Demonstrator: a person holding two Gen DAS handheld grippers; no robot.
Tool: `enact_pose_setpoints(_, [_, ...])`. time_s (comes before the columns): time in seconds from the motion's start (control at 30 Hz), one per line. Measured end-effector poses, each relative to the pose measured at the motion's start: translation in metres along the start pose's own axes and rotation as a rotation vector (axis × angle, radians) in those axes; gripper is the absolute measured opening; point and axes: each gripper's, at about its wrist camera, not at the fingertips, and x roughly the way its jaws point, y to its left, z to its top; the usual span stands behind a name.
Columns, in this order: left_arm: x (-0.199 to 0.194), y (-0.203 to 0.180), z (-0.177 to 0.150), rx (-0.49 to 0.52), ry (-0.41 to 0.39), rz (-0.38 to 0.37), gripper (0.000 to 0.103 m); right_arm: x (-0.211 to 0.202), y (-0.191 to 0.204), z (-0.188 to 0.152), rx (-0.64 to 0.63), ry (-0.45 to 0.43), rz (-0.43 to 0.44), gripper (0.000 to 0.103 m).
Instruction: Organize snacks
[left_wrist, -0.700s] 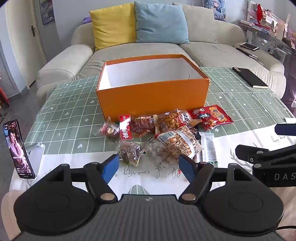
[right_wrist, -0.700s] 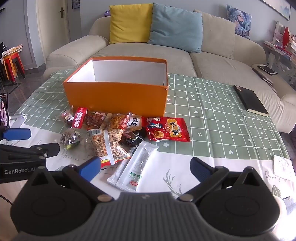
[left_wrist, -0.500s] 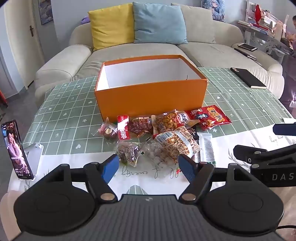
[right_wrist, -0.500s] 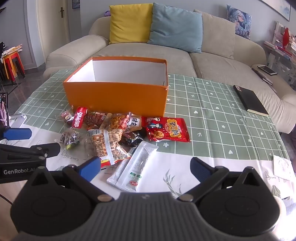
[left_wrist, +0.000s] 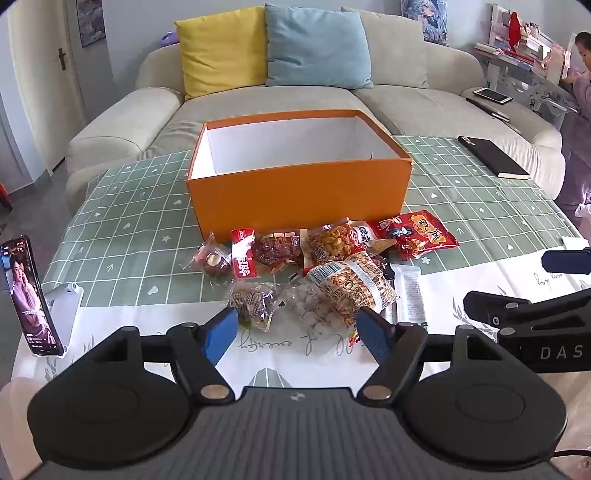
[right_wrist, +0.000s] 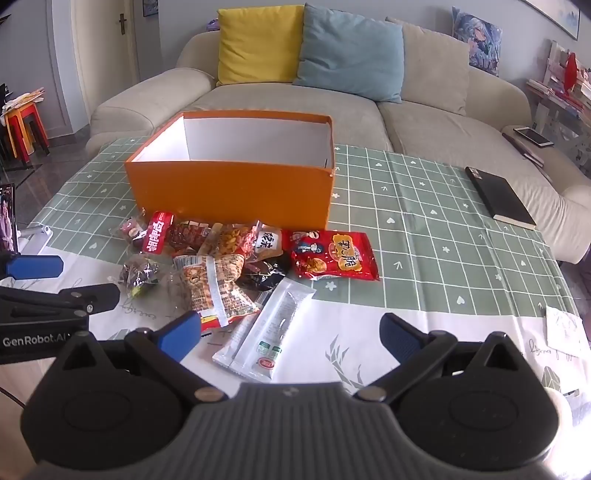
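An orange box (left_wrist: 299, 192) (right_wrist: 229, 192) with a white inside stands open on the table, nothing visible in it. In front of it lies a heap of snack packets: a red crisp bag (left_wrist: 417, 234) (right_wrist: 332, 254), a large peanut bag (left_wrist: 351, 288) (right_wrist: 216, 288), a red-and-white stick pack (left_wrist: 243, 253) (right_wrist: 159, 236), a clear bag of white balls (left_wrist: 306, 306) and white sachets (right_wrist: 269, 328). My left gripper (left_wrist: 297, 330) hovers open just short of the heap. My right gripper (right_wrist: 290, 334) is open above the white sachets. Each gripper shows at the other view's edge.
A phone on a stand (left_wrist: 31, 295) sits at the table's left edge. A black notebook (left_wrist: 493, 157) (right_wrist: 498, 197) lies at the far right. A sofa with yellow and blue cushions (right_wrist: 306, 51) stands behind the table. A person (left_wrist: 580, 66) sits far right.
The left view has shifted slightly, so the box and snacks sit a little lower and left in frame. The right gripper has held still. Both jaws stay wide.
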Motion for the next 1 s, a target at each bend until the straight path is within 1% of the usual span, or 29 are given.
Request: enact_pose_setpoints(1.0, [0.0024, 0.0027, 0.0003, -0.016, 0.011, -0.002, 0.086, 0.0068, -0.0007, -0.0035, 0.01, 0.031, -0.002, 0.099])
